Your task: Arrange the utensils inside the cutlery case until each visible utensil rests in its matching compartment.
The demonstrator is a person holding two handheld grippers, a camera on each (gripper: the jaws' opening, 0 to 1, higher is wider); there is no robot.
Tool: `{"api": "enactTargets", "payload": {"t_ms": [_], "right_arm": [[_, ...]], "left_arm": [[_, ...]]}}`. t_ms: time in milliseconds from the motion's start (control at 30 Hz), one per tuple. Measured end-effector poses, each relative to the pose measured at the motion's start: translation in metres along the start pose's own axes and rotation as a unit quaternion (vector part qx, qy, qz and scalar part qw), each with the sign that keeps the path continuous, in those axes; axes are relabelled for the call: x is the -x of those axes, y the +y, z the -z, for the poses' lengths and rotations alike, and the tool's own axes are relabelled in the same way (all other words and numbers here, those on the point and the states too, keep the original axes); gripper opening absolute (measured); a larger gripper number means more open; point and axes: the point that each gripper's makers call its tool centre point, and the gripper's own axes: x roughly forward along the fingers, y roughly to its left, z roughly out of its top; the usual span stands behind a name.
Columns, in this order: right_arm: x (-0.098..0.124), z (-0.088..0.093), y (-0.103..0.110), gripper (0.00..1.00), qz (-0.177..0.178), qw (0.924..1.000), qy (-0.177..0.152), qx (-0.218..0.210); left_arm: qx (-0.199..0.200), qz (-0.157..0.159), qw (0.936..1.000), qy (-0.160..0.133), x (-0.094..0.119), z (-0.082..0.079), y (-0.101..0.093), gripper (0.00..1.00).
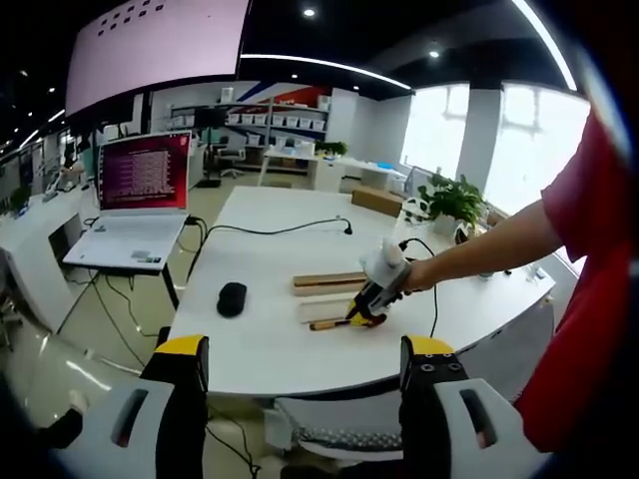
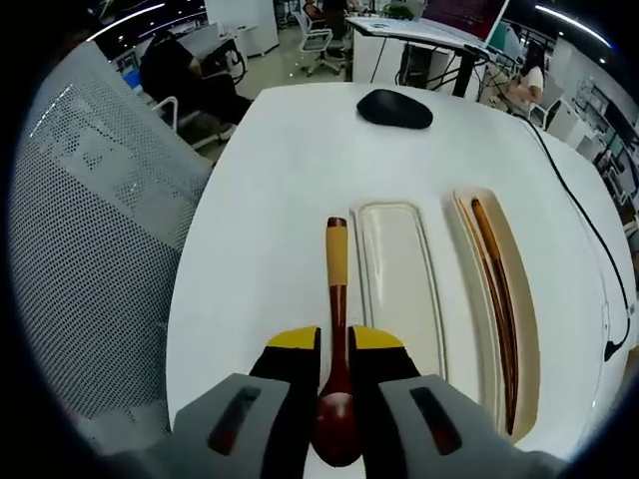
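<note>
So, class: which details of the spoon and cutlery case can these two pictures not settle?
- Spoon bowl, right gripper view: flanked by the right gripper, contact unclear.
- Cutlery case, left gripper view: too small to tell its compartments apart.
- Chopsticks, right gripper view: near ends lost in shadow.

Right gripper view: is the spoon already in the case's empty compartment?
No. The spoon lies on the table beside the compartment, clamped by the right gripper.
</note>
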Motion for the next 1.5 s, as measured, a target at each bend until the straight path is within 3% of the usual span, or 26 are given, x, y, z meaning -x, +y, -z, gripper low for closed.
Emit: {"api": "enactTargets", "payload": {"t_ms": [267,367,600,1200,1500], "right_arm": [[-0.006,0.005,0.001,0.03,0.003,0.9999,0.011,-0.003],[-0.006,0.006,0.001,0.02,0.004,0.9997,0.008,-0.023],[-0.006,0.008,-0.001,0.02,0.009,0.9998,0.013,-0.01],[0.003,-0.004,-0.004,0.01,0.019,0.9992,-0.005,-0.035],[0.013,-0.004,-0.012,0.01,0.021,0.9985,0.009,-0.049]], "left_arm": [[0.003,-0.005,1.0,0.004,0.002,0.003,0.004,0.8],[0.005,-0.007,1.0,0.003,0.002,0.004,0.005,0.8],[0.004,-0.006,1.0,0.004,0.001,0.004,0.005,0.8],[0.005,-0.006,1.0,0.006,0.001,0.005,0.006,0.8],[0.002,-0.002,0.9999,0.01,-0.001,0.006,0.004,0.79]]}}
